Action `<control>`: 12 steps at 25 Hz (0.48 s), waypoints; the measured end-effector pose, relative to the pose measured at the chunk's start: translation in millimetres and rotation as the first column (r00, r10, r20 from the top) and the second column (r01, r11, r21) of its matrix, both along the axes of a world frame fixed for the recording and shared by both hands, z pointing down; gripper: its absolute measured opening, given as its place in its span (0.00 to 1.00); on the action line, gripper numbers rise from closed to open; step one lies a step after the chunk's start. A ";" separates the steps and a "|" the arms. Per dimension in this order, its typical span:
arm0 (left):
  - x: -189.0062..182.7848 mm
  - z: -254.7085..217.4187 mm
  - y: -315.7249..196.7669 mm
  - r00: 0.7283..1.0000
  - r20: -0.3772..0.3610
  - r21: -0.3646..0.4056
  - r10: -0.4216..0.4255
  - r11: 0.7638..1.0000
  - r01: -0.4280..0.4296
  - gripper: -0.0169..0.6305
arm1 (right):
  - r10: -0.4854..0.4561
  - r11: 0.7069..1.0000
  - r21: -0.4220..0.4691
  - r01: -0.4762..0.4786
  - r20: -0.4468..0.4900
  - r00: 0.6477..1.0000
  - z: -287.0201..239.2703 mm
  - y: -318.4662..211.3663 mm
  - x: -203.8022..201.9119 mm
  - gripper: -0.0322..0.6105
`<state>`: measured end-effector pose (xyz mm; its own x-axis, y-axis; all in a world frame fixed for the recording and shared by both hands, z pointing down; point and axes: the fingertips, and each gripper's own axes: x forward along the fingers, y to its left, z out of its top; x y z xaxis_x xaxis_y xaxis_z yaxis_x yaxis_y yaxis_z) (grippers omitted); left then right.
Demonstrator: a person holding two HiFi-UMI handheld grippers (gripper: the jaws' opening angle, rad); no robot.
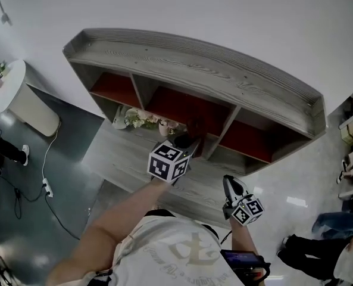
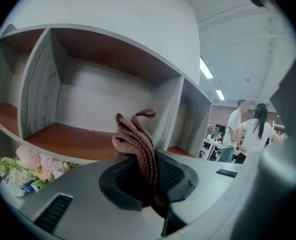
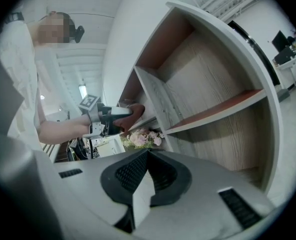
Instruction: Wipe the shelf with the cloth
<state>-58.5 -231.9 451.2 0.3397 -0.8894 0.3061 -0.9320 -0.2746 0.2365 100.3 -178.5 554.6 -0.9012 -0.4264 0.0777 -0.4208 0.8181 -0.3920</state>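
A: What has the left hand-held gripper [image 2: 148, 178] got?

B: The cloth [image 2: 136, 140], a brown knitted one. The jaws are closed on its lower part, and the rest stands bunched above the tips, with a small loop at the very top.

A: And where is that against the shelf [image 2: 105, 96]?

B: Straight ahead of the left hand-held gripper [image 1: 190, 139] is the middle compartment, with a reddish-brown board for its floor. The upright divider [image 2: 170, 115] stands just beyond the cloth [image 1: 195, 126] and a little to its right. Whether the cloth touches the wood, I cannot tell.

A: Anything else near it?

B: A bunch of pale pink flowers [image 2: 32, 163] lies below and to the left of that hand-held gripper, on the level under the compartments. Far off to its right two people [image 2: 247, 130] stand in the room behind.

A: The right hand-held gripper [image 3: 146, 170]?

B: Its tips meet and nothing sits between them — it is empty. In the head view the right hand-held gripper [image 1: 232, 187] hangs well back from the shelf [image 1: 212, 70], nearer the person's body, off the front edge of the lower board.

A: What does its own camera see?

B: The shelf [image 3: 212, 84] rises ahead and to its right. Ahead and to the left it sees the left hand-held gripper [image 3: 119, 115] on a bare forearm, the cloth [image 3: 136, 110] at its tips — and the flowers [image 3: 143, 136] just below that.
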 end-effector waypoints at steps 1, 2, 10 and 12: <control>1.5 -1.3 -4.6 1.000 0.002 -0.005 0.016 1.000 -0.016 0.13 | 0.003 1.000 0.002 -0.003 0.000 1.000 -0.4 0.3 -3.6 0.06; 3.0 -2.4 -9.6 1.000 0.006 -0.011 0.030 1.000 -0.030 0.13 | 0.007 1.000 0.004 -0.007 0.000 1.000 -0.7 0.5 -7.0 0.06; 17.4 -11.4 -56.0 0.993 0.033 -0.086 0.114 0.990 -0.111 0.13 | 0.030 1.000 0.008 -0.030 -0.010 0.999 -4.3 5.3 -24.6 0.06; 20.9 -11.9 -68.7 0.990 0.051 -0.105 0.129 0.987 -0.123 0.13 | 0.035 0.999 0.005 -0.035 -0.015 0.999 -3.8 6.1 -26.3 0.06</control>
